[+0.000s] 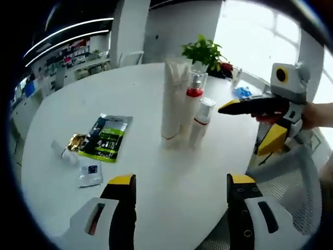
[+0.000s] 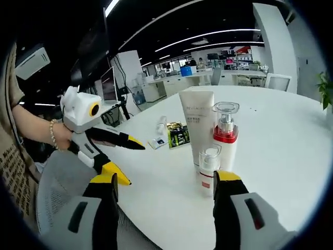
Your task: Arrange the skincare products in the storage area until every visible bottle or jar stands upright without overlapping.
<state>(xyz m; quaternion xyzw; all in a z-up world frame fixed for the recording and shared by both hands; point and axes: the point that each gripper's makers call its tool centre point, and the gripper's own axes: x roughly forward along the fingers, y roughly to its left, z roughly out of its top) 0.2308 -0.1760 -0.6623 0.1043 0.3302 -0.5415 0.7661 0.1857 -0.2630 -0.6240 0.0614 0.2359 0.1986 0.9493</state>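
Stood upright on the bench (image 2: 291,156): tube (image 2: 198,125), pump bottle (image 2: 225,136), small bottle (image 2: 208,169), dead ahead of right hand-held gripper (image 2: 165,183), nearer than left hand-held gripper (image 1: 181,182). Both released, nothing held.

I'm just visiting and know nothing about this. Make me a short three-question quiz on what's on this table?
1. True or false: the tall white tube lies flat.
2. How many containers stand in the cluster with it?
3. The green packet is: A) upright, B) flat on the table, C) held by a gripper.

Key: 1 false, it stands upright. 2 three: tube, red-banded bottle, small bottle. 3 B.
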